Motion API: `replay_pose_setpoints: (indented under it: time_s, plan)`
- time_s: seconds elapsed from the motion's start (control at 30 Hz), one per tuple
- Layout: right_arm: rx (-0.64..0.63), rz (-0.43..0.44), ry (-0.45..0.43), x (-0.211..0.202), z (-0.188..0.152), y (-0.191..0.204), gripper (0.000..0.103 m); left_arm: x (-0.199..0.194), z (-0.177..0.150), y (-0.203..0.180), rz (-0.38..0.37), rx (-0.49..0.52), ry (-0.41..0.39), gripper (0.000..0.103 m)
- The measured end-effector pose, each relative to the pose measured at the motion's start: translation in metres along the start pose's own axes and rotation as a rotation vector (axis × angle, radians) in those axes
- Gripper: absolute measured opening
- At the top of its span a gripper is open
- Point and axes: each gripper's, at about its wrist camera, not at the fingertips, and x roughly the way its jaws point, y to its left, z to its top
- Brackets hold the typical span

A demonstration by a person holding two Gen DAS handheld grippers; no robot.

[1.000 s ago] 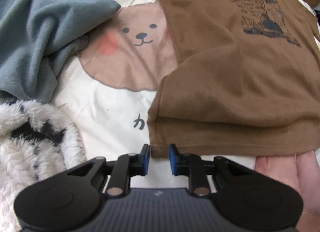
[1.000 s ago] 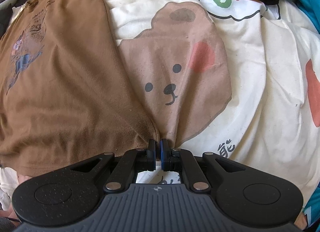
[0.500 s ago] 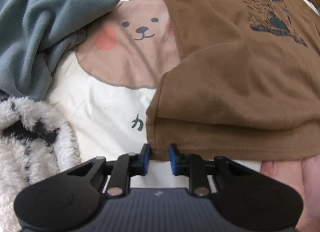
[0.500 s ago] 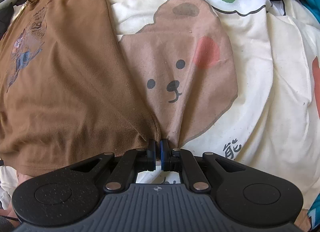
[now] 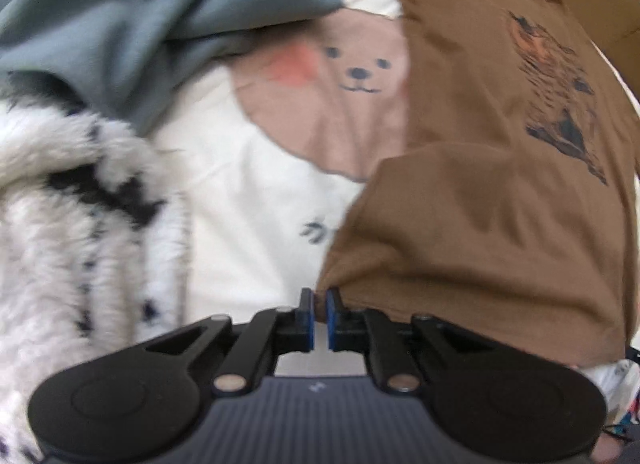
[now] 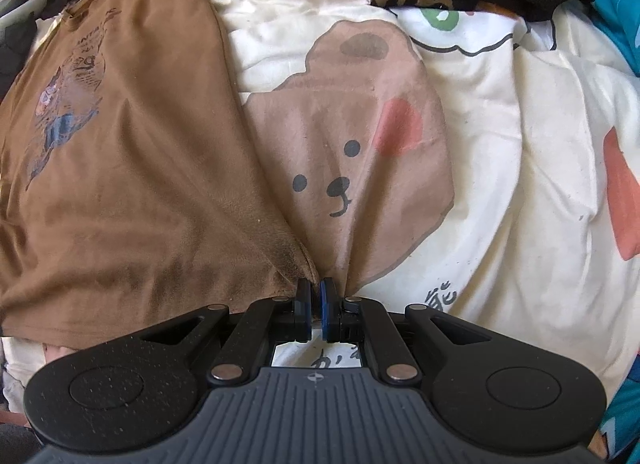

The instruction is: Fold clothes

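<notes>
Brown printed cotton T-shirt (image 6: pixel 120 184) lies flat on the bear-print bedsheet (image 6: pixel 500 184) — my left gripper (image 5: pixel 319 314) and right gripper (image 6: pixel 315 310) each pinch a hem corner. I'd lift both evenly, keeping the hem taut.

A home bedroom: ahead of my jaws lies a bear-print bedsheet (image 6: pixel 480 144), piled clothes (image 5: pixel 120 24) and a fluffy blanket (image 5: pixel 60 224).

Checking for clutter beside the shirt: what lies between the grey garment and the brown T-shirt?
Left wrist view: only bear-print bedding between grey garment and T-shirt.
</notes>
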Motion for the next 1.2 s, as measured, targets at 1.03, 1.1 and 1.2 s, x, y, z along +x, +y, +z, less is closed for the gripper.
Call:
replay_pose_setpoints:
  time_s: [1.03, 1.1, 1.2]
  plan:
    - [0.05, 0.004, 0.024, -0.019, 0.0, 0.026, 0.002, 0.003, 0.003, 0.033, -0.019, 0.083, 0.018, 0.005]
    - [0.058, 0.025, 0.01, -0.035, 0.009, 0.028, 0.002, -0.015, 0.012, 0.039, -0.056, 0.027, 0.009, 0.005]
    - [0.036, 0.076, -0.022, -0.057, 0.03, 0.029, 0.002, -0.049, 0.034, 0.044, -0.111, -0.017, -0.005, 0.005]
